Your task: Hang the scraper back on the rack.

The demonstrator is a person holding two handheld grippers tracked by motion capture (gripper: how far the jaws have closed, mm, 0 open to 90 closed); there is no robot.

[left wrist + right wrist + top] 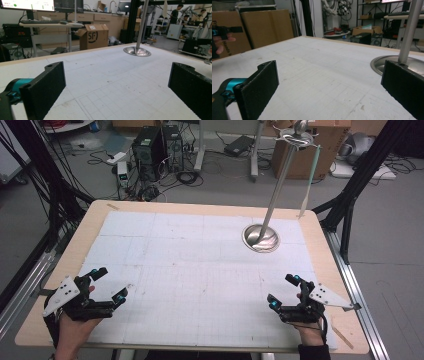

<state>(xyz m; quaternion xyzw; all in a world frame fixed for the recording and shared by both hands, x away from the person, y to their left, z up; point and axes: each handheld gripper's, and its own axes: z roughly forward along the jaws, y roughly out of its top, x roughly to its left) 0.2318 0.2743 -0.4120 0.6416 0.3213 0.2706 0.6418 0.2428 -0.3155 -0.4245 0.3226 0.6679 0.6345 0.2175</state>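
1. Left gripper (106,284), lower left of the high view: jaws spread wide, nothing between them, nothing touched.
2. Right gripper (283,290), lower right: jaws likewise wide apart and empty.
3. Both hands enter from the bottom edge and hold the grippers just above the white mat (200,270), jaws pointing up-frame.
4. Stand (261,238), a metal dish base with a slanting pole, sits upper right of centre on the mat, well apart from both grippers.
5. The left gripper view shows the stand (137,51) at upper right beyond the mat (107,75); the right gripper view shows its base (382,63) at the right edge, and the left gripper (222,31) at upper left.
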